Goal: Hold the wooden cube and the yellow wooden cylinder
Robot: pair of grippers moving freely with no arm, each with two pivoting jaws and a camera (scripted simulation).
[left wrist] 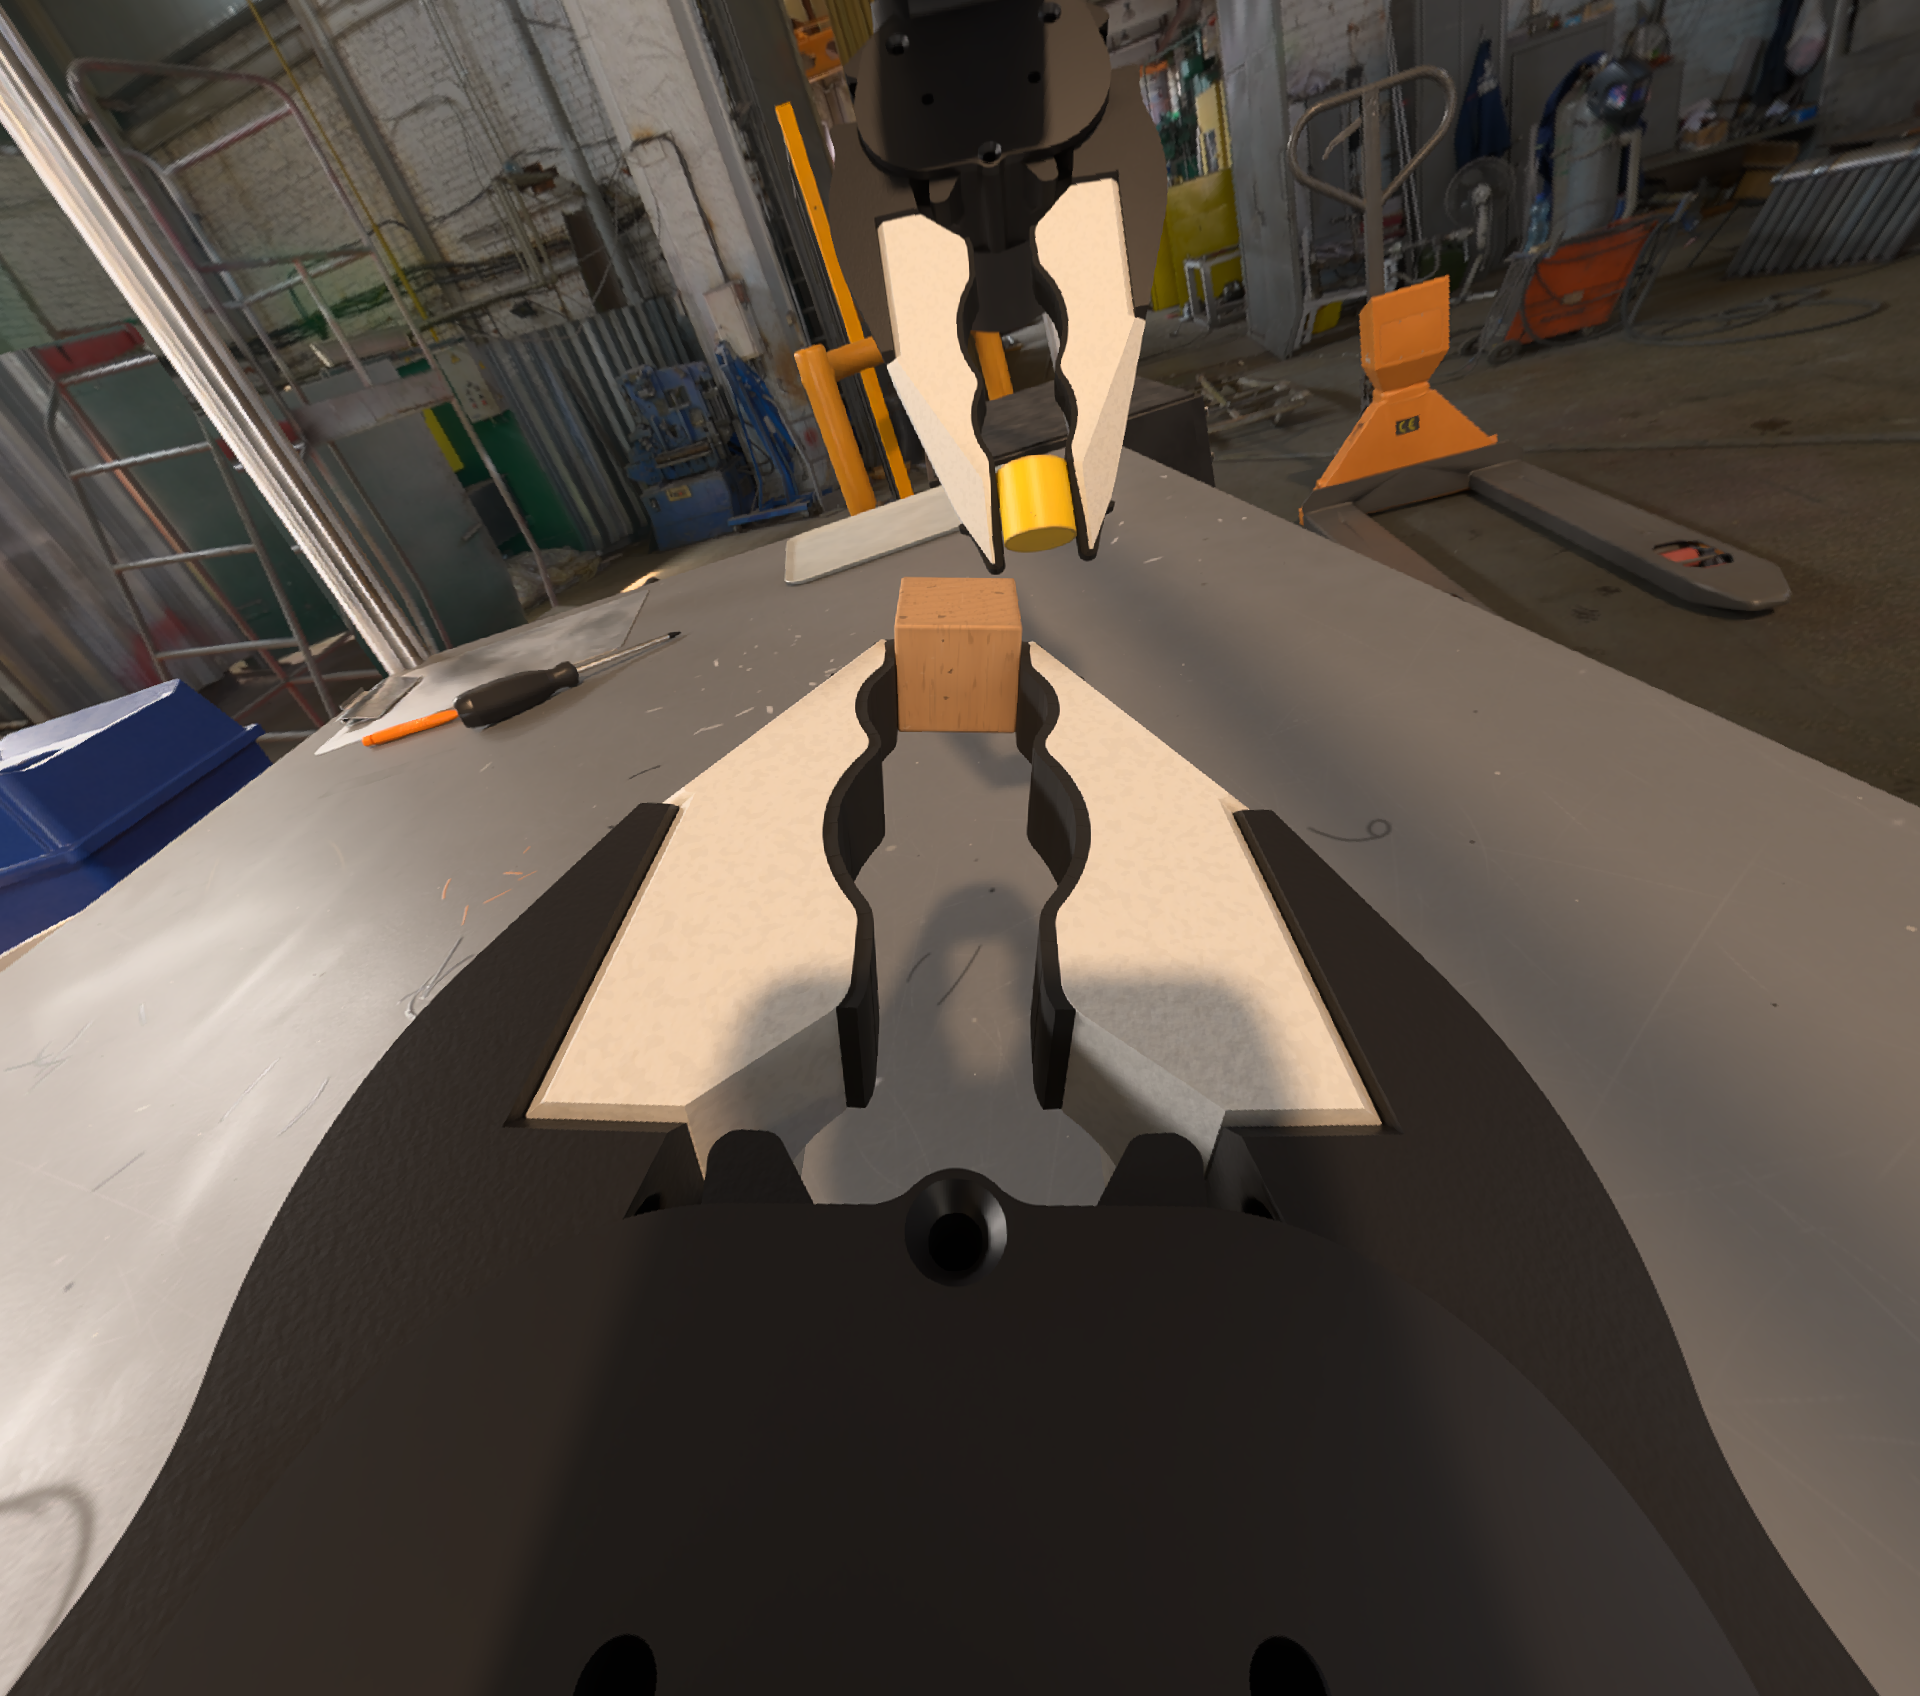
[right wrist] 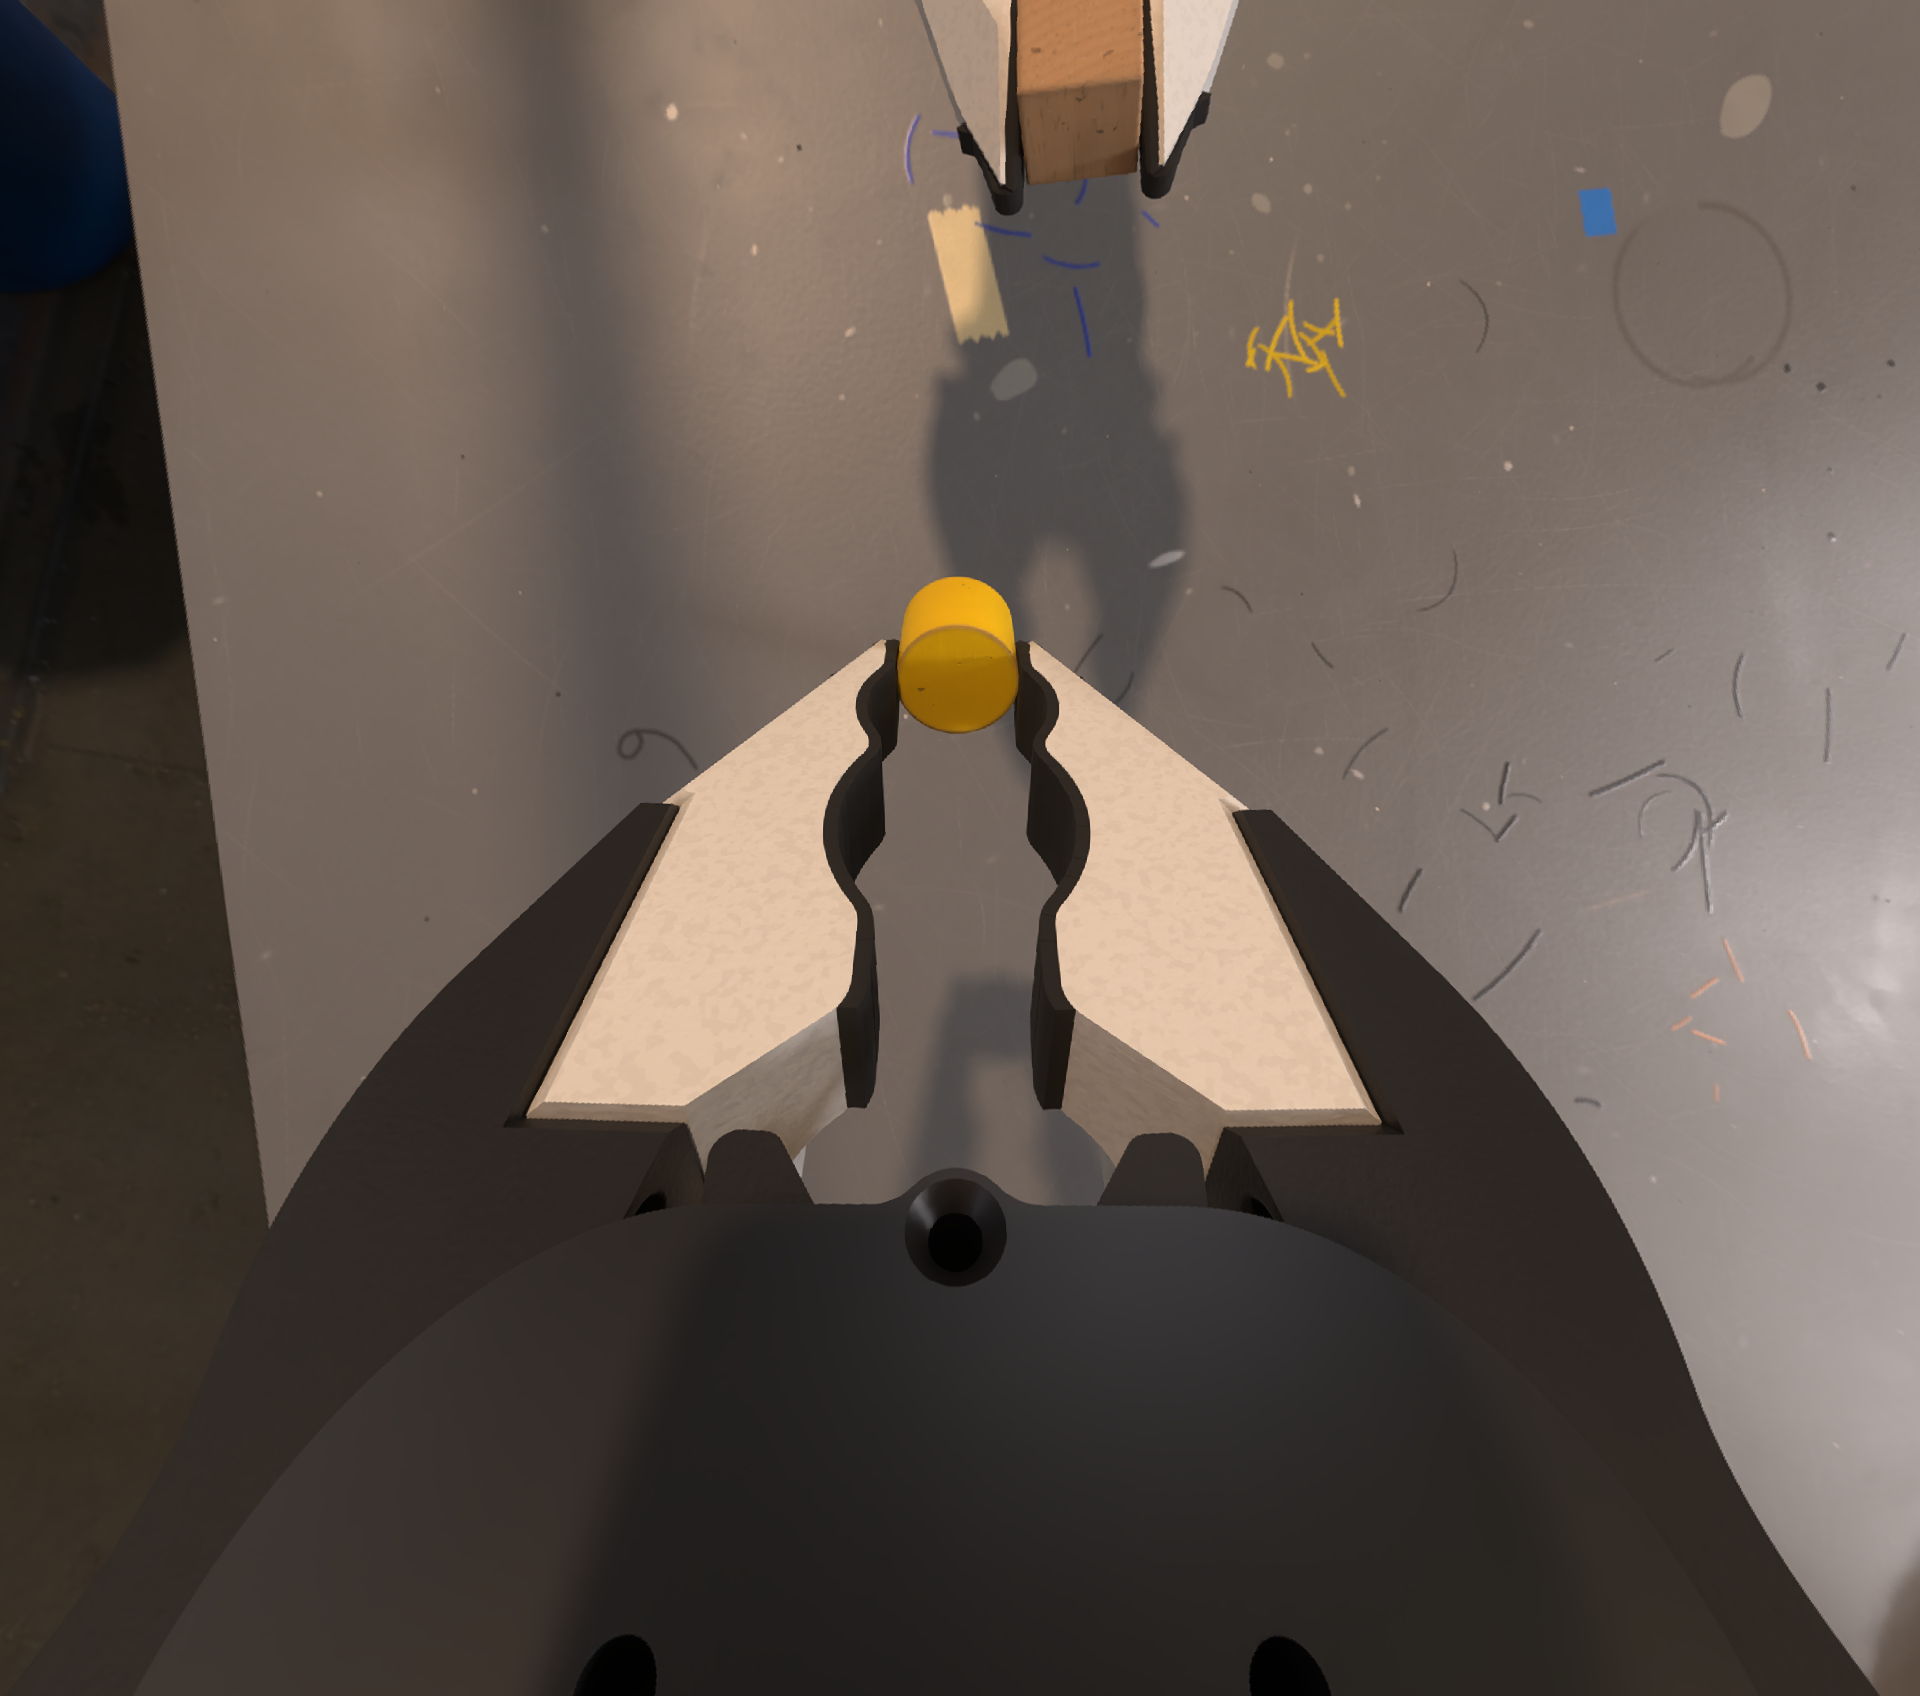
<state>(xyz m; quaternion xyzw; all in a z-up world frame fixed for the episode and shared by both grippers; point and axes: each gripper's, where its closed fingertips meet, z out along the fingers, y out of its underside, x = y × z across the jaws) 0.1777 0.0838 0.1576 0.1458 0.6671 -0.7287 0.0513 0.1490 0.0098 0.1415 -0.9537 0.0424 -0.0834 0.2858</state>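
Note:
In the left wrist view my left gripper (left wrist: 957,675) is shut on the wooden cube (left wrist: 956,654), which sits between its fingertips above the grey table (left wrist: 312,919). Just beyond and above it, my right gripper (left wrist: 1039,545) points down and is shut on the yellow wooden cylinder (left wrist: 1034,505). In the right wrist view my right gripper (right wrist: 957,678) grips the yellow cylinder (right wrist: 956,659) at its tips, above the table. The left gripper (right wrist: 1081,186) shows at the top, holding the cube (right wrist: 1078,77).
A black-handled screwdriver (left wrist: 540,688) and an orange pen (left wrist: 407,727) lie at the table's left, by a metal sheet (left wrist: 582,638). A blue bin (left wrist: 94,784) stands off the left edge. Tape (right wrist: 966,275), a blue scrap (right wrist: 1598,211) and scribbles mark the tabletop.

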